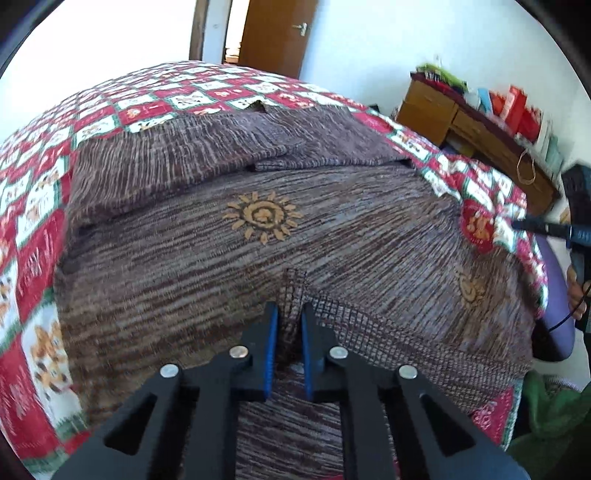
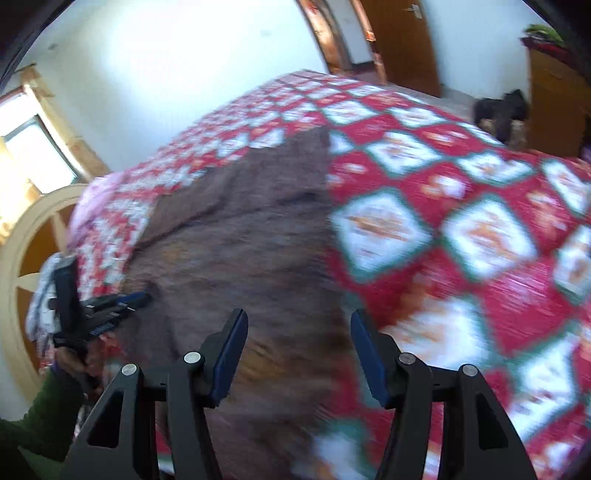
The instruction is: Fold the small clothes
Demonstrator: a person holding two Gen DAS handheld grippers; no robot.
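Observation:
A brown striped knit sweater (image 1: 258, 229) with orange sun prints lies spread on the bed, one sleeve folded across its upper part. My left gripper (image 1: 290, 314) is shut on a pinched fold of the sweater's checked hem and also shows in the right wrist view (image 2: 142, 297) at the sweater's left edge. My right gripper (image 2: 299, 321) is open and empty, hovering over the sweater's right edge (image 2: 240, 240); that view is blurred. It shows at the far right of the left wrist view (image 1: 517, 224), over the quilt, beyond the sweater's edge.
A red, white and green patchwork quilt (image 1: 37, 206) covers the bed. A wooden desk (image 1: 480, 133) with boxes stands at the right. A wooden door (image 1: 273, 33) is behind the bed. A dark object (image 2: 500, 110) sits past the bed's far corner.

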